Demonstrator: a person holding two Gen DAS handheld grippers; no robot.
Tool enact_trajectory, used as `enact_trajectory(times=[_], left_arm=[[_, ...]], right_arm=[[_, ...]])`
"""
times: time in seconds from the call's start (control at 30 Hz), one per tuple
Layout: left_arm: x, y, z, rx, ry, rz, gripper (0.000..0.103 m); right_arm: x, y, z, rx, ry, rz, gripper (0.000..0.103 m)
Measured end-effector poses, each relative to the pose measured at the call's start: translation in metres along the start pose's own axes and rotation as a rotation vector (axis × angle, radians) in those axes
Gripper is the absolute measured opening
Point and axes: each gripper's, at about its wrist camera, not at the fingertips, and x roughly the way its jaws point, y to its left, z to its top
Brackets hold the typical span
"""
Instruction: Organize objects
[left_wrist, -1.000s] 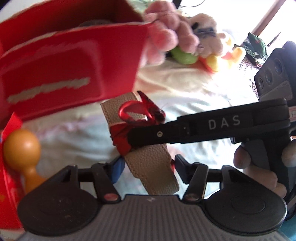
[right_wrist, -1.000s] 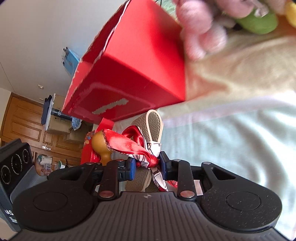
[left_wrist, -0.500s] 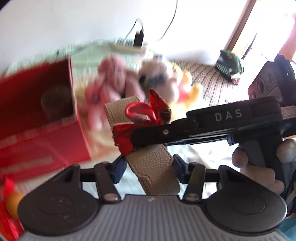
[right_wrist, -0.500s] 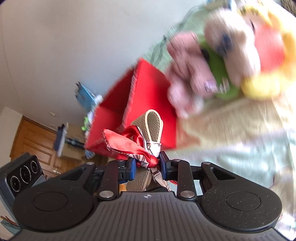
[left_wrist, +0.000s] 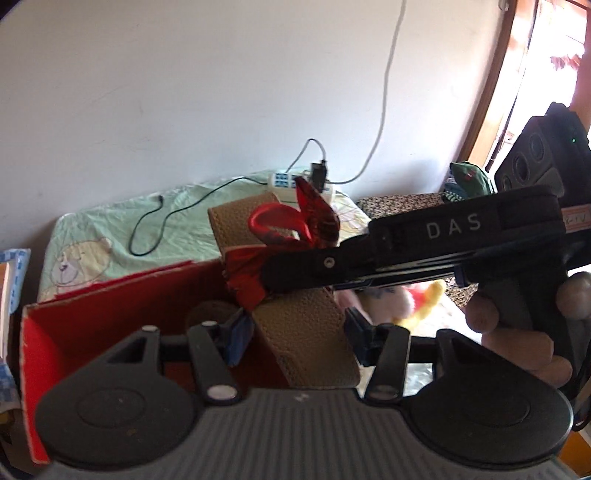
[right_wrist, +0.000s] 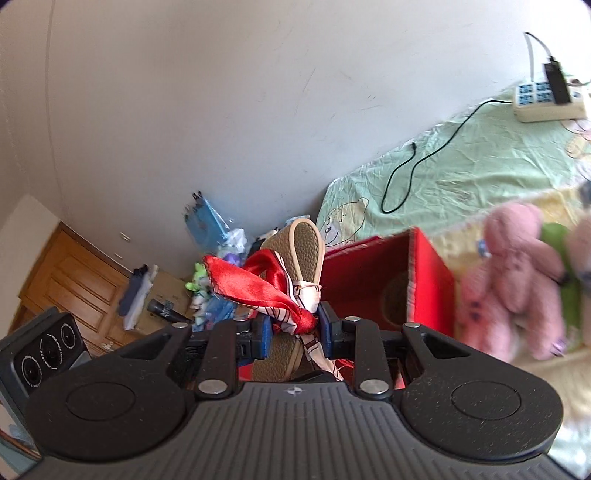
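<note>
A beige slipper (left_wrist: 303, 328) with a red scarf (left_wrist: 295, 225) knotted round it is held in the air by both grippers. My left gripper (left_wrist: 298, 332) is shut across the slipper's width near its heel. My right gripper (right_wrist: 293, 326) is shut on the slipper at the scarf's knot (right_wrist: 255, 284), with the ribbed sole (right_wrist: 303, 251) facing it. In the left wrist view the right gripper (left_wrist: 266, 275) reaches in from the right, held by a hand (left_wrist: 517, 332). An open red box (left_wrist: 110, 306) sits just below and left of the slipper, with a dark round thing (left_wrist: 212, 314) inside it.
The red box (right_wrist: 428, 273) stands on a bed with a green sheet (right_wrist: 461, 166). Pink plush toys (right_wrist: 513, 266) lie right of it. A power strip (right_wrist: 546, 99) and a black cable (right_wrist: 410, 173) lie near the wall. Clutter and a wooden door (right_wrist: 74, 280) are at the left.
Both grippers have risen with the slipper, from low in front of the red box's side to above its open top. The box's inside now shows.
</note>
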Motion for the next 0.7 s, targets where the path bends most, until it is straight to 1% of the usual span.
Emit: enact_trajectory(times=[0.1,0.17,0.37,0.53,0.6,0.7], left_arm=[[0.002,0.032,0.001,-0.014,0.027,0.011,0.054],[0.009,0.054,-0.001,-0.042,0.058,0.011,0.054],[0.042,0.106,-0.022,-0.13,0.168,-0.002,0.054],[0.075,0.134,-0.04,-0.168,0.276,0.003,0.055],[0.089,0.139,-0.044,-0.169,0.318,0.012,0.055],[0.102,0.142,-0.05,-0.16,0.363,0.029,0.058]], right_arm=[[0.033,0.011,0.002,0.001,0.028,-0.039,0.027],[0.056,0.014,0.001,0.017,0.056,-0.066,0.027],[0.115,0.007,-0.012,0.067,0.145,-0.138,0.027],[0.15,-0.002,-0.024,0.092,0.202,-0.208,0.027],[0.16,-0.006,-0.03,0.097,0.218,-0.236,0.027],[0.171,-0.01,-0.036,0.092,0.243,-0.292,0.027]])
